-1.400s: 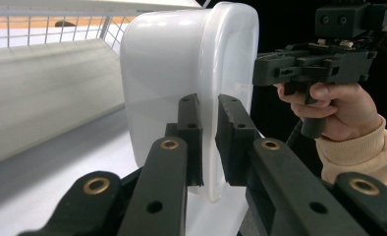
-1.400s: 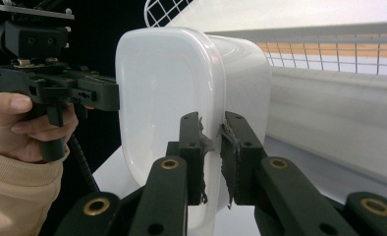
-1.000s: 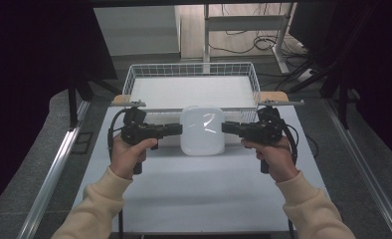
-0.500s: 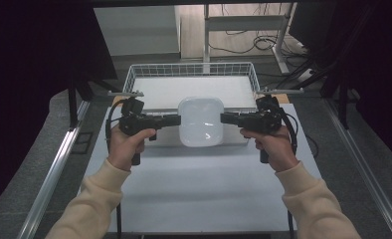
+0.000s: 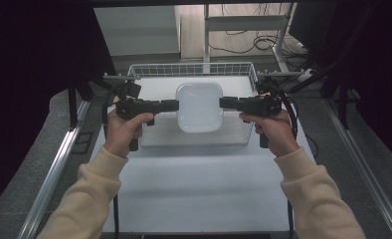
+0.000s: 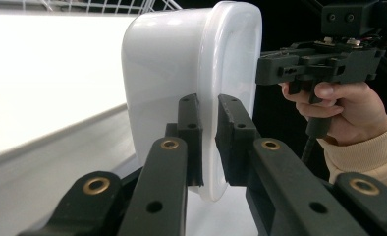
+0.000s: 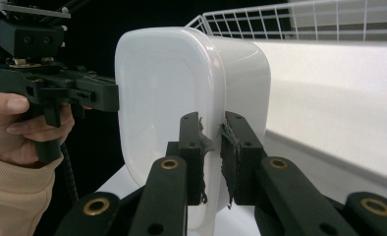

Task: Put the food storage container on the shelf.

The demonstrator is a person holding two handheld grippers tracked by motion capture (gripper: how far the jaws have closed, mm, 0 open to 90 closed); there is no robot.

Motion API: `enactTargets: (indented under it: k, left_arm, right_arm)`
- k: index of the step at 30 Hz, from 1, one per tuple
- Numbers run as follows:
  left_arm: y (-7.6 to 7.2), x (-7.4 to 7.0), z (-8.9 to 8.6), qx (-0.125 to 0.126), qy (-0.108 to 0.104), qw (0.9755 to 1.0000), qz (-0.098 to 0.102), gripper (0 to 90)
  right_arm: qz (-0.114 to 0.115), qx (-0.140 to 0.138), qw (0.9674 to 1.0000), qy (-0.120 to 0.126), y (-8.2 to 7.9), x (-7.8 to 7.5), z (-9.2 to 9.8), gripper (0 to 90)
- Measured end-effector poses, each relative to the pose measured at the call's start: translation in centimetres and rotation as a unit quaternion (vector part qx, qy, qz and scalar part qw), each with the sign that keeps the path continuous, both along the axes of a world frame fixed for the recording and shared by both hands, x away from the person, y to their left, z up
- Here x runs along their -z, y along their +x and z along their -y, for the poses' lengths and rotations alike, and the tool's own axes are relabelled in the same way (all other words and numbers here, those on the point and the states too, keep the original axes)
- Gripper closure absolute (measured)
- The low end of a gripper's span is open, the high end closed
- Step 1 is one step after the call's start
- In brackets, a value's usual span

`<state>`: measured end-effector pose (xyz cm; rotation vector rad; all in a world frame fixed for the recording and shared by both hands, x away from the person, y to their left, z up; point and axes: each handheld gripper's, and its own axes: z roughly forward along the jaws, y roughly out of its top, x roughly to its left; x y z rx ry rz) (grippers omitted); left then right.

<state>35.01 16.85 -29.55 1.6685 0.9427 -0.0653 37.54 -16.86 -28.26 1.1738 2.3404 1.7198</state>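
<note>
Left claw: your left gripper (image 5: 173, 104) was clamped on the white rounded plastic tub's (image 5: 199, 106) rim.
Right claw: your right gripper (image 5: 225, 103) pinched the opposite rim.
Tub: hung between both claws, above the white wire basket (image 5: 194, 69).

One white tub (image 5: 199, 106), one wire basket (image 5: 191, 69)

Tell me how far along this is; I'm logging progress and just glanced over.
Done: both tongs have gripped the white tub's rim, left tongs on one side, right tongs on the opposite side. In hand: the tub is held up over the near edge of the wire basket, open side up. Left, by the look of it: setting the tub down and letting go.
</note>
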Motion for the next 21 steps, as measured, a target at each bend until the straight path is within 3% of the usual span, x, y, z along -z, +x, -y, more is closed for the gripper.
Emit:
enactTargets:
  k: [8, 21]
  left_arm:
    - [1.9, -1.3, -0.6, -0.001, -0.003, 1.0000, 0.001, 82.0]
    - [5.5, -0.8, -1.4, -0.001, -0.008, 0.9998, -0.018, 81.9]
  right_arm:
    - [0.000, -0.004, 1.0000, -0.005, 2.0, -1.7, -0.5, 79.3]
    - [-0.021, 0.001, 0.9997, -0.012, 5.2, -1.8, -1.5, 79.3]
